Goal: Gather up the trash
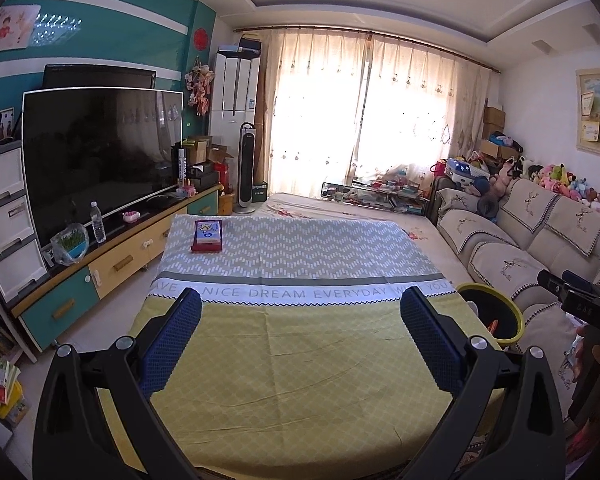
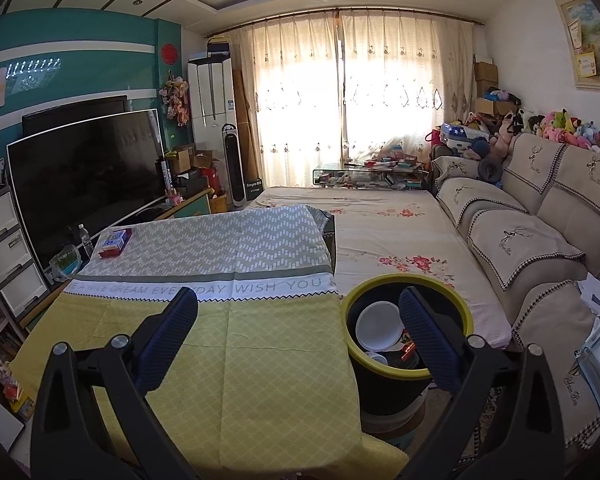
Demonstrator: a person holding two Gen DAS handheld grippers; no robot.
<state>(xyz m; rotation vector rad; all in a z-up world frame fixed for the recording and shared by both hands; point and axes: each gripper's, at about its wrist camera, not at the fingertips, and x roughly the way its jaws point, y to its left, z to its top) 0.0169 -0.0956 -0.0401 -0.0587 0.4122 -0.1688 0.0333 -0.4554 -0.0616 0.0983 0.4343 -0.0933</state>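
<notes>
The red-and-blue box (image 1: 207,237) lies flat at the tabletop's (image 1: 300,360) far left corner, long axis running away from the cameras. It sits ahead and left of both grippers, nearer the left gripper (image 1: 300,320). Both the left and the right gripper (image 2: 298,316) hold their fingers apart and empty; the bin (image 2: 404,288) stands off the right edge.

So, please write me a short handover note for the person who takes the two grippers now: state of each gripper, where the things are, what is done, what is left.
Left gripper: open, empty, over the yellow part of the tablecloth.
Right gripper: open, empty, its right finger over the bin.
The bin stands at the table's right edge and holds a white lid and other trash.
Done: the near cloth shows no trash.
Left: only the tissue box remains at the far left corner; it is probably not trash. Check, then finish.
</notes>
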